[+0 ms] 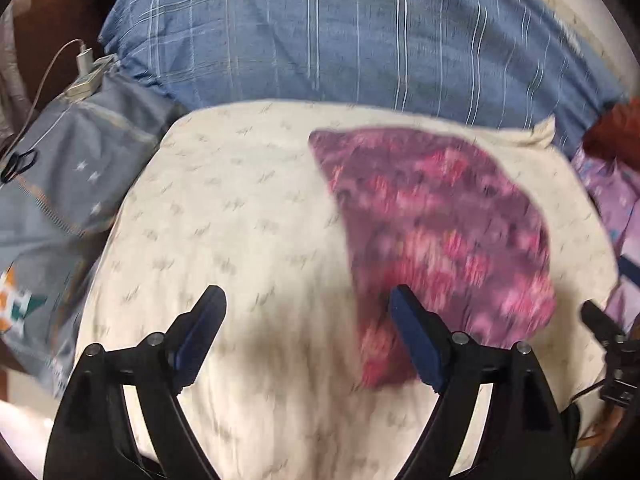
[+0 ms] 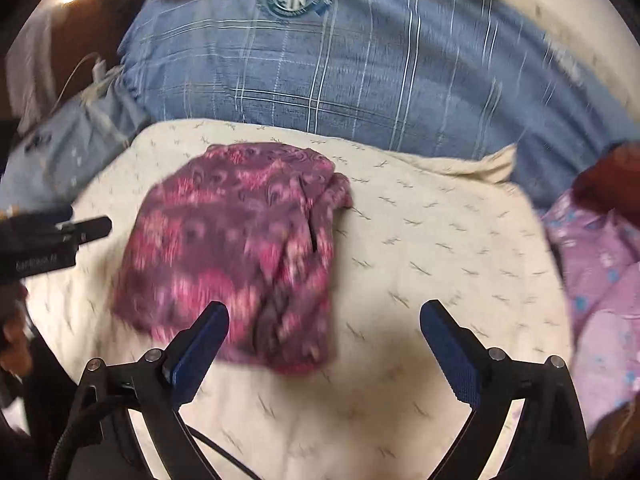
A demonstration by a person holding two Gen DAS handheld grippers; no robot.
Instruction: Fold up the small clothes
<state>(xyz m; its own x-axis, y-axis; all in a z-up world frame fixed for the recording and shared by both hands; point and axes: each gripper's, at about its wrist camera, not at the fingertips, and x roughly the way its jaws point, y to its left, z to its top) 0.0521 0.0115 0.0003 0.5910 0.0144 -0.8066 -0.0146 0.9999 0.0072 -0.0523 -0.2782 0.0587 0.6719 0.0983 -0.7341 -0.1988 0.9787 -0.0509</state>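
Note:
A small purple and pink patterned garment [image 1: 436,236] lies folded on a cream patterned cloth [image 1: 240,216]. It also shows in the right wrist view [image 2: 236,248], left of centre on the cream cloth [image 2: 420,248]. My left gripper [image 1: 306,300] is open and empty above the cloth, its right finger over the garment's near edge. My right gripper [image 2: 324,316] is open and empty, its left finger over the garment's near edge. The left gripper's tip [image 2: 86,230] shows at the left edge of the right wrist view. Both views are motion-blurred.
A blue plaid pillow [image 1: 340,48] lies behind the cream cloth. A grey bedding piece [image 1: 80,168] with a white charger and cable [image 1: 86,62] is at left. A lilac garment with blue flowers [image 2: 600,280] lies at right.

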